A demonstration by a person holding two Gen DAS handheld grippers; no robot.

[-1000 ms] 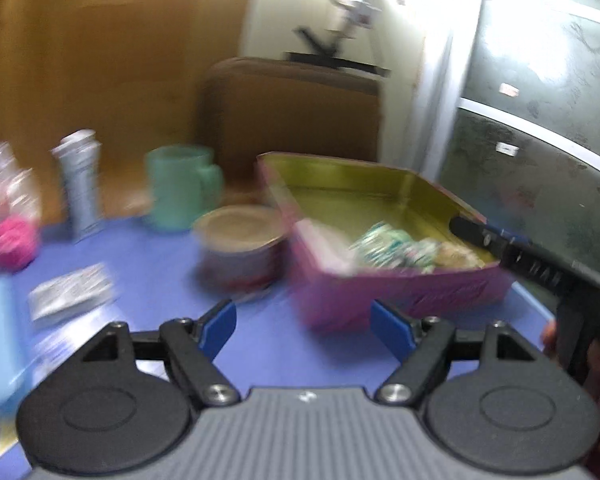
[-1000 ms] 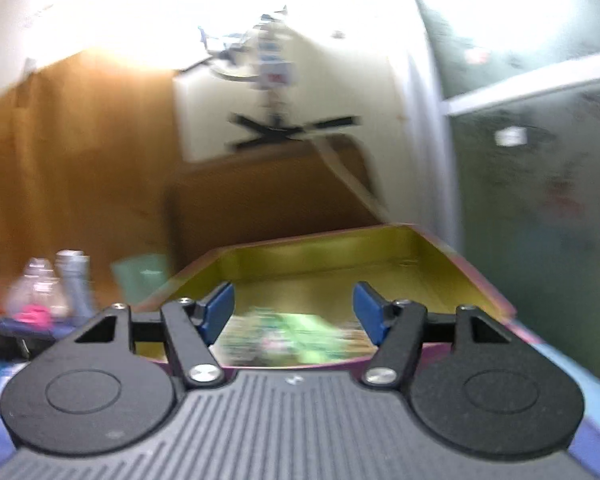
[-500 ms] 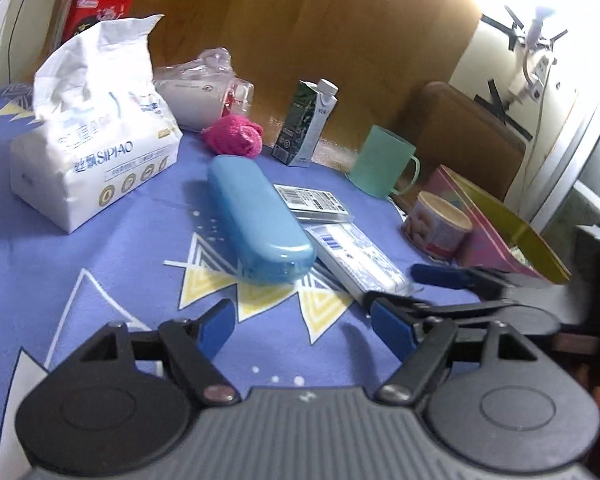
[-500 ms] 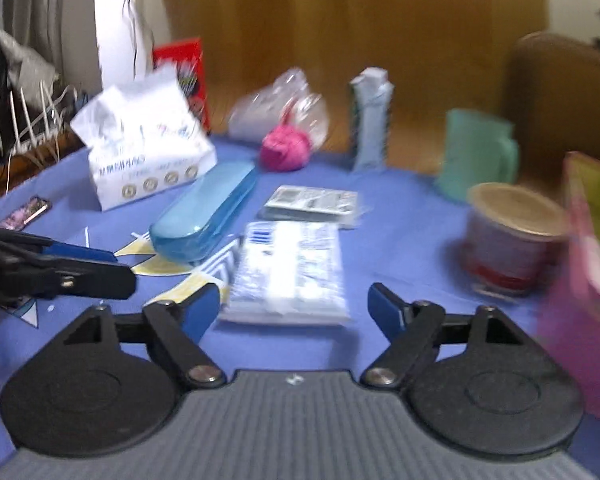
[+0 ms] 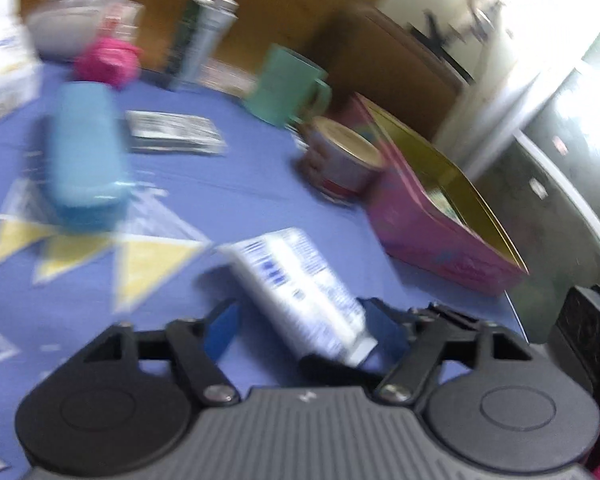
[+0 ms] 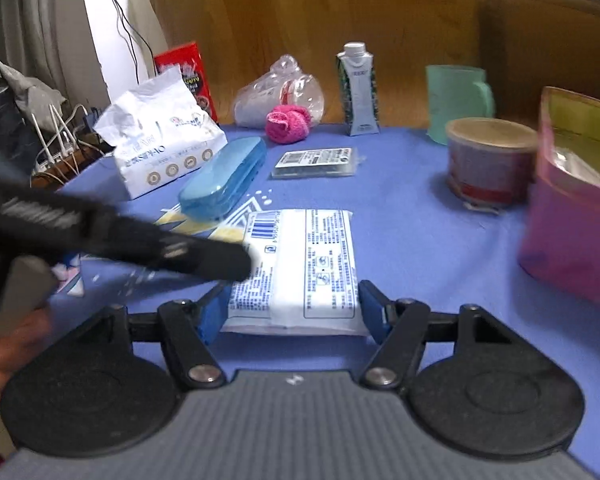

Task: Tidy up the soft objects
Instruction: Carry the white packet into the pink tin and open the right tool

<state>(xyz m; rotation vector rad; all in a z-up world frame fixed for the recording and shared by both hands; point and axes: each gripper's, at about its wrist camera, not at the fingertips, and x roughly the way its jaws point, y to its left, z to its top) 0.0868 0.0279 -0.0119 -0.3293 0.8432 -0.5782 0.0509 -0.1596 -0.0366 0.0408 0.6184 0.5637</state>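
Both claws closing astride tissue pack (image 6: 300,264) on blue tablecloth (image 6: 420,240), wood-panelled wall (image 6: 300,8) behind

1. Blue tablecloth (image 6: 420,240) with yellow triangle pattern, spread over the table.
2. Brown wooden wall panel (image 6: 300,12) behind.
3. Brown padded chair back (image 6: 548,40) at right.
4. Grey curtain (image 6: 24,20) and hanging black cables (image 6: 120,16) at left.

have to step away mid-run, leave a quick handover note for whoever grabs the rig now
Right claw: closing around the white tissue pack lying on the table; firm grip not sure.
Left claw: closing at the same pack's left edge; view blurred.
Pink tin: to the right, something already inside.
Left to do: tin this pack, then probably the small flat pack and pink knit ball.
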